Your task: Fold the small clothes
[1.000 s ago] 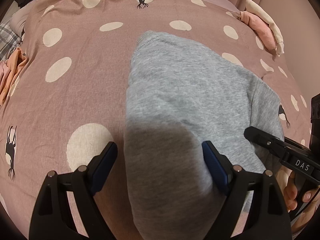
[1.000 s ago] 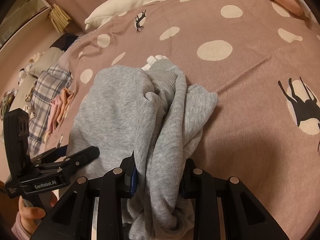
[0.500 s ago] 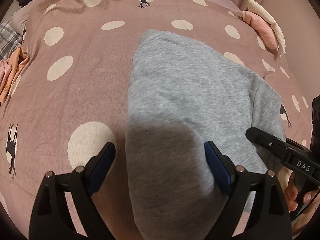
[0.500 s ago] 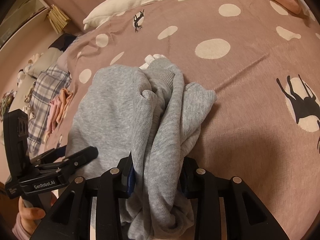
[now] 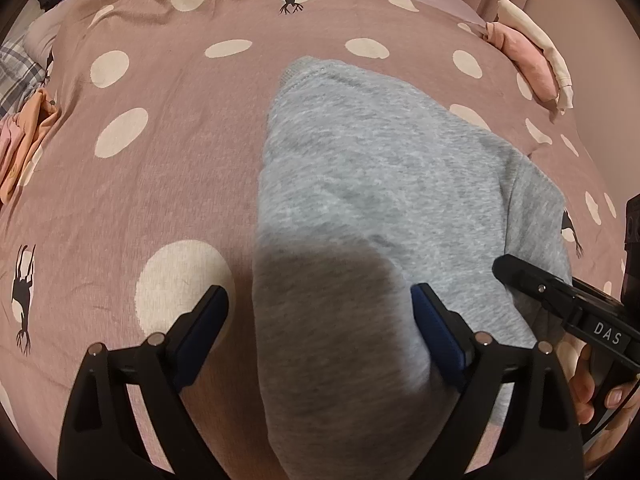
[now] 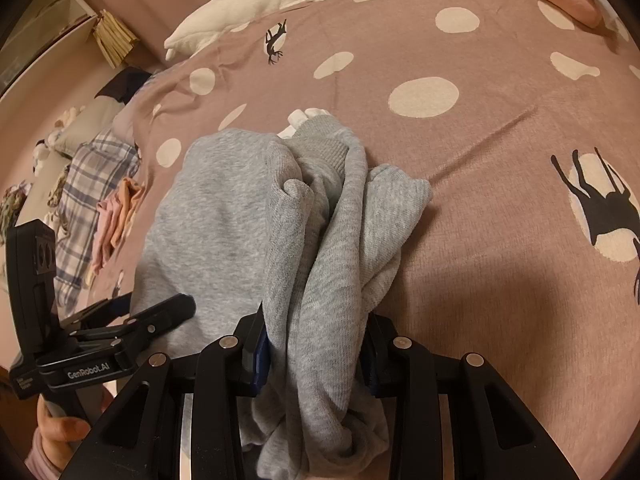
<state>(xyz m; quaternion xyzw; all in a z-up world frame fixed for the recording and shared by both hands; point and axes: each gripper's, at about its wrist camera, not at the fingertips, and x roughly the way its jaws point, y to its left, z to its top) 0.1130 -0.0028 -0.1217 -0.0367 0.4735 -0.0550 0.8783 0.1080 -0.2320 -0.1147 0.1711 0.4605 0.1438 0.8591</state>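
A grey sweatshirt (image 5: 380, 168) lies on the pink dotted bedspread (image 5: 160, 160). Its flat body runs away from me and its near end lies between the wide jaws of my left gripper (image 5: 318, 292), which is open. The left pad stands clear of the cloth and the right pad sits at its edge. In the right wrist view the sweatshirt (image 6: 224, 208) is bunched into folds along its right side. My right gripper (image 6: 316, 332) is shut on that bunch, with both blue pads against it. My left gripper (image 6: 154, 304) shows at the lower left there.
Folded pink and cream clothes (image 5: 524, 56) lie at the far right of the bed. Orange and pink garments (image 5: 24, 148) and a plaid cloth (image 6: 88, 184) lie at the left. A white pillow (image 6: 248, 12) rests at the head. A hand (image 5: 588, 388) holds the right gripper.
The left jaws have spread slightly wider around the cloth. The right jaws have eased a little with the bunch still between them. Neither hand has moved.
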